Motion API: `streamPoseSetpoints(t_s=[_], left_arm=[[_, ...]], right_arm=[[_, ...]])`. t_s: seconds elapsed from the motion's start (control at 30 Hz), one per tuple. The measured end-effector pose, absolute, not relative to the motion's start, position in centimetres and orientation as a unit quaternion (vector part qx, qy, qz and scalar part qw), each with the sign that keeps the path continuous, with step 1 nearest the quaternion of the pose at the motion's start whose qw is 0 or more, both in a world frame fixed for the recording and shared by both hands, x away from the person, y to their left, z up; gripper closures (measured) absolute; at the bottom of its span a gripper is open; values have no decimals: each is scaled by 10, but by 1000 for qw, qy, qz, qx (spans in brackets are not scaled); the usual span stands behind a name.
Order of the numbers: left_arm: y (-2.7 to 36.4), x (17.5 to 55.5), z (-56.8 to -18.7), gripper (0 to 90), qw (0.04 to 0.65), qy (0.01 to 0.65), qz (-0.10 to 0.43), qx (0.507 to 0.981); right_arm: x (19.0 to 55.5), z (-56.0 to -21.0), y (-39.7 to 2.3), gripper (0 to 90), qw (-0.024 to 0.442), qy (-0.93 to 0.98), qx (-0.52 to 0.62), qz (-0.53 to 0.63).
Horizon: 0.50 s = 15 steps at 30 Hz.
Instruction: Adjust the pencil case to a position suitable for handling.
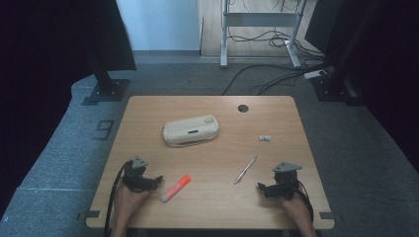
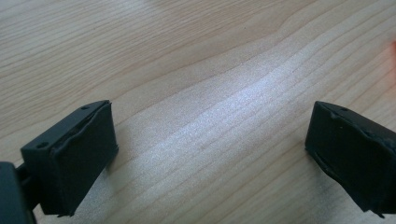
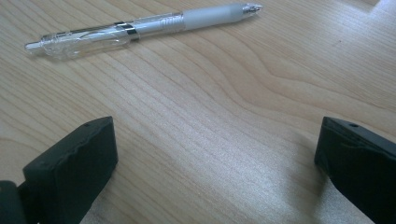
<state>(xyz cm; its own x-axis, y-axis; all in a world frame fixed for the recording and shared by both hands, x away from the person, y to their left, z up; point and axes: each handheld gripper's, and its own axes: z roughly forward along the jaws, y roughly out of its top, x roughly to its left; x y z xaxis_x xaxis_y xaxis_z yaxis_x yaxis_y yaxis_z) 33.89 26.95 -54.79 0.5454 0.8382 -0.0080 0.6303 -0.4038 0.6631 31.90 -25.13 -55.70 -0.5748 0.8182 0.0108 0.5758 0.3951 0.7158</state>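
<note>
Both your hand-held grippers, left (image 1: 157, 179) and right (image 1: 260, 186), sit released on the surface (image 1: 276, 148). Sweep carelessly and the pen (image 1: 245, 170) probably rolls away.

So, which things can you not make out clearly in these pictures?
- Small white object, high view: too small to identify.
- Pencil case, high view: closed, so its contents are hidden.
- Orange marker, left gripper view: cut off by the right edge, a blur.
- Pen, right gripper view: any print is unreadable.
</note>
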Motion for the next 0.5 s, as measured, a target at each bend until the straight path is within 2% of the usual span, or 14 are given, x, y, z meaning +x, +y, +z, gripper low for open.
streamPoseSetpoints(t_s=[0.5], left_arm=[[269,342,-548,0,313,445,163,823]], right_arm=[[319,-557,-249,0,170,822,416,349]])
